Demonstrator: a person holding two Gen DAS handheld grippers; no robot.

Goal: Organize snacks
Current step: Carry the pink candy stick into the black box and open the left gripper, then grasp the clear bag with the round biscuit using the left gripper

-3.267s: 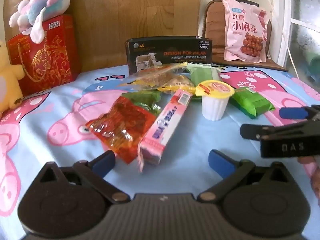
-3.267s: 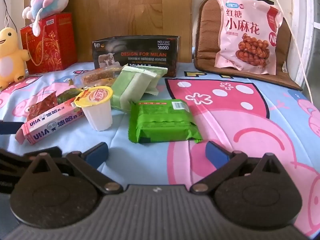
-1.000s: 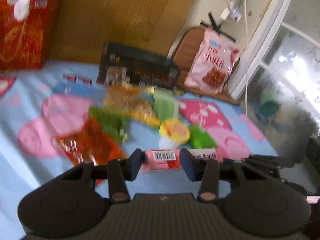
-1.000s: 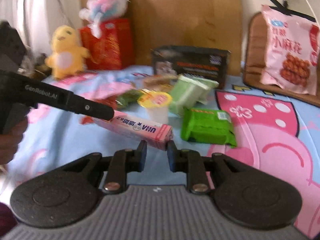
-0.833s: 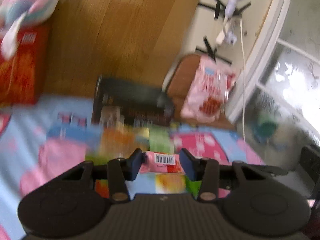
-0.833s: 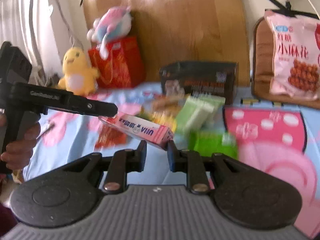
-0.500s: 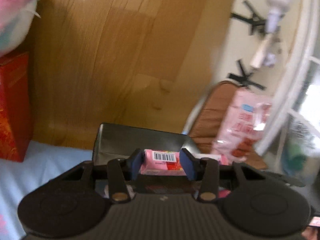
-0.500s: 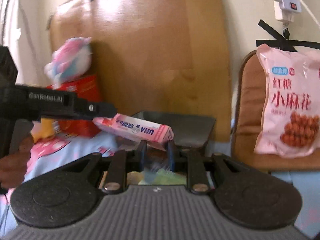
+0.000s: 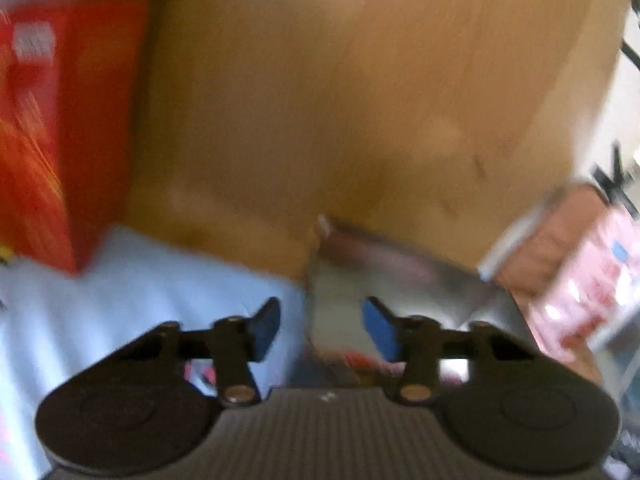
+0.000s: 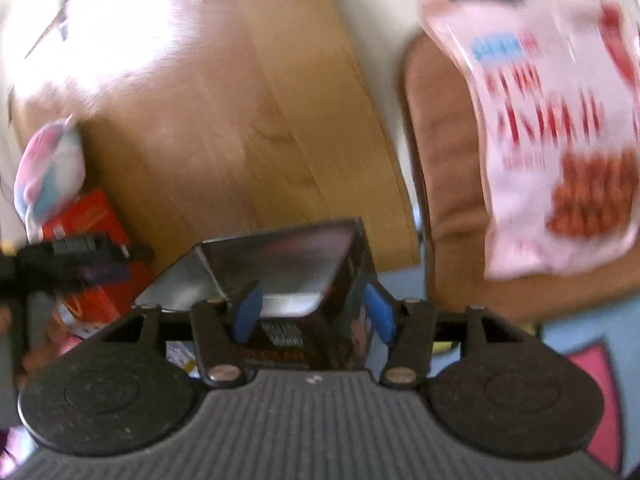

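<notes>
Over on the left, the left tool [image 9: 322, 330] is keeping the same middling gap it had half a second ago. The long pink carton that filled that gap is no longer showing between its blue pads. A pink-red smear just beneath them might be the carton, but through the blur I cannot tell whether anything is being held. Behind it, the glossy red gift bag [image 9: 60, 120] is standing on the soft blue bedsheet [image 9: 140, 280] against the smooth wooden headboard [image 9: 340, 100]. In the middle, the rigid black box [image 10: 280, 256] is sitting open-topped, showing a pale, shiny lining. The right tool [image 10: 314, 312] is hanging just in front of it. Its jaws have just been opening and nothing is lying between them, so the carton is probably dropping into the box. Further right, the crinkly pink snack bag [image 10: 552, 120] is leaning on the padded brown cushion [image 10: 440, 160], not yet sorted.
</notes>
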